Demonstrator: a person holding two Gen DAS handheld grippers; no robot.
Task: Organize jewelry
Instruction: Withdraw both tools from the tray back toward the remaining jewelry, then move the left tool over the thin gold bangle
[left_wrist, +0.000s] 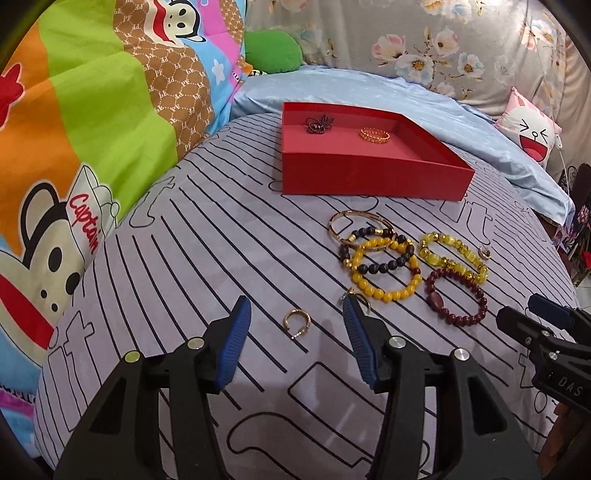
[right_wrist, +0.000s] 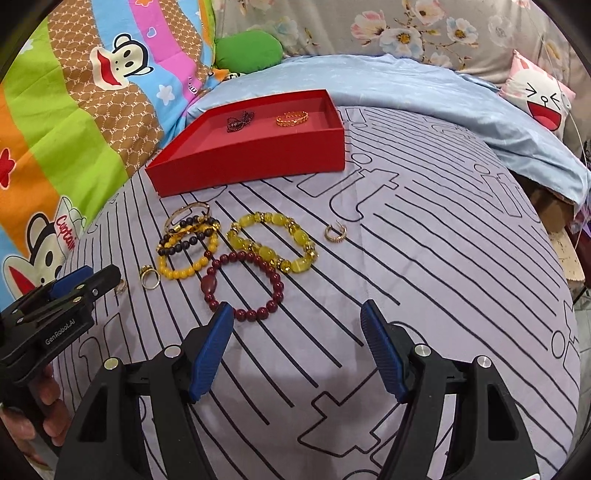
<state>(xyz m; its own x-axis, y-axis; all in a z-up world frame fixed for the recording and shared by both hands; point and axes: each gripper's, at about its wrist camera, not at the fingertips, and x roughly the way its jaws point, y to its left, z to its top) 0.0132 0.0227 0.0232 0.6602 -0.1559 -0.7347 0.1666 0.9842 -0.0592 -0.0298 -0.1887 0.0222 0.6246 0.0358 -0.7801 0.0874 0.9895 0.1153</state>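
Observation:
A red box (left_wrist: 369, 177) (right_wrist: 258, 158) lies on the striped bedsheet and holds a dark beaded piece (left_wrist: 318, 123) (right_wrist: 239, 121) and a gold ring band (left_wrist: 374, 134) (right_wrist: 291, 118). In front of it lie a gold bangle (left_wrist: 354, 221), a black bead bracelet (left_wrist: 380, 251), an orange-yellow bead bracelet (left_wrist: 384, 273) (right_wrist: 186, 258), a yellow glass bracelet (left_wrist: 452, 256) (right_wrist: 271, 242) and a dark red bracelet (left_wrist: 456, 295) (right_wrist: 243, 284). My left gripper (left_wrist: 295, 317) is open, with a gold hoop earring (left_wrist: 297, 321) lying between its fingers. My right gripper (right_wrist: 297, 317) is open and empty just in front of the dark red bracelet.
A small gold ring (right_wrist: 149, 277) lies beside the left gripper's finger. Another hoop earring (right_wrist: 335, 232) (left_wrist: 484, 253) lies right of the bracelets. A cartoon quilt (left_wrist: 74, 129) rises at the left, with a blue sheet (left_wrist: 369, 88) and pillows behind the box.

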